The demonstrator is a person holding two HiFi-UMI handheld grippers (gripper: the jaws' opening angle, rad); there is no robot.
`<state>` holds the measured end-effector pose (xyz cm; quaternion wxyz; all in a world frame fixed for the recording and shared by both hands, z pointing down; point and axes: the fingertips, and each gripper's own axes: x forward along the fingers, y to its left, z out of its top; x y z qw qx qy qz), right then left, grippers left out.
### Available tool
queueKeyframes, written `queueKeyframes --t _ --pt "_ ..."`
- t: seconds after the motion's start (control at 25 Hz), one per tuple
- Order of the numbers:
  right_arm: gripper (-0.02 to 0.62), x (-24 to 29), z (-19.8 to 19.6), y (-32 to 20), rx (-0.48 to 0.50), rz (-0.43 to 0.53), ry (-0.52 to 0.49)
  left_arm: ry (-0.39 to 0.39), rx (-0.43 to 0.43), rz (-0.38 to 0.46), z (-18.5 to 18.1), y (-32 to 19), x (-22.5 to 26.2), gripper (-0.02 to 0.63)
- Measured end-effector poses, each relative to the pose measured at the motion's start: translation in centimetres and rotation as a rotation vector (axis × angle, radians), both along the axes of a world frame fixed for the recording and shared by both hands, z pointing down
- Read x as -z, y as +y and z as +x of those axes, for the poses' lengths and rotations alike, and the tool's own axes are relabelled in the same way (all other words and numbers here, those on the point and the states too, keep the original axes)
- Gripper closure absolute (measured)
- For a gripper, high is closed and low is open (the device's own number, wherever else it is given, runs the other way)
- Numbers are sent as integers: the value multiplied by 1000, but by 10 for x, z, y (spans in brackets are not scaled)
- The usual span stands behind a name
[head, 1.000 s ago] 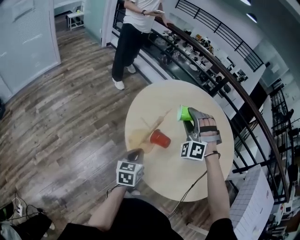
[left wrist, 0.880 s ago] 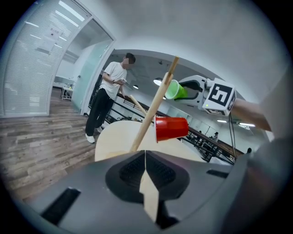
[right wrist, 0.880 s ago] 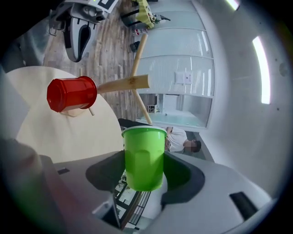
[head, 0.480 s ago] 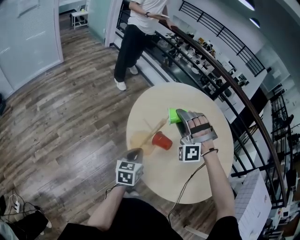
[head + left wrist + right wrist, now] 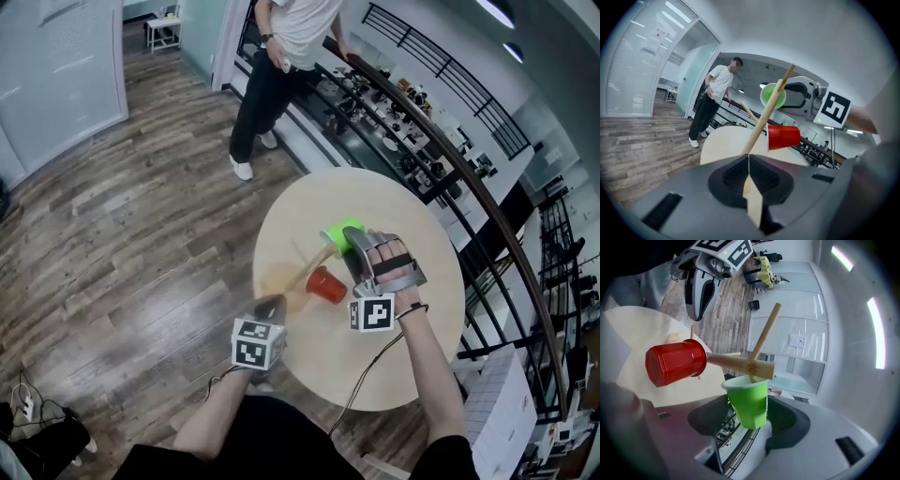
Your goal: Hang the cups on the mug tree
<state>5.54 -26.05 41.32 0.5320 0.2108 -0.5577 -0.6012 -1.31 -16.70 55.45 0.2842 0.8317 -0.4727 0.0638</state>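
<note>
The left gripper (image 5: 272, 306) had its jaws closed on the thin wooden base of the mug tree (image 5: 309, 265), gripping it at the base's edge. The trunk rose from directly in front of the jaws. The tree stood on the round table (image 5: 412, 356), near the table's left rim.

A red cup (image 5: 325, 284) hung mouth-inward on one peg, just beside the trunk.

The right gripper (image 5: 350, 242) had its jaws clamped on the sides of a green cup (image 5: 339, 232), spread to the cup's width. The cup was off the table at the top of the tree, and the tip of a peg met its open mouth. It sat just above the red cup, and the two were apart.

Clearances:
- The tabletop to the right of the tree and toward the near rim was bare.
- A dark railing (image 5: 450, 159) ran close along the table's far and right edge.
- Wooden floor (image 5: 141, 216) lay open to the left of the table.
- A standing person (image 5: 281, 56) was beyond the far rim, beside the railing and well apart from both grippers
</note>
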Motion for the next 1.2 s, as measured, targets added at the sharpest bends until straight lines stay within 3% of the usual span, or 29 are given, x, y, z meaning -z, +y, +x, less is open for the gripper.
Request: queueKeyframes --t 0.24,0.44,0.68,0.8,0.96,1.12,1.2 --pt "308 2 -10 4 4 -15 -29 -3 -8 -9 -5 3 1 592" --pt "290 7 -5 17 0 -42 -75 -37 -48 38 2 5 10 592" --pt "287 30 6 40 -41 -51 -248 -42 -82 103 11 8 31 592" --pt "287 50 11 52 -81 -62 -434 -41 -90 144 13 5 50 592" --pt "295 69 24 70 -161 -125 -795 -59 -104 176 21 5 65 592" --pt "368 66 30 89 -254 -216 -1152 -71 -112 187 24 5 68 592" --pt "436 58 31 102 -288 -287 -1289 -75 -111 191 26 5 70 592"
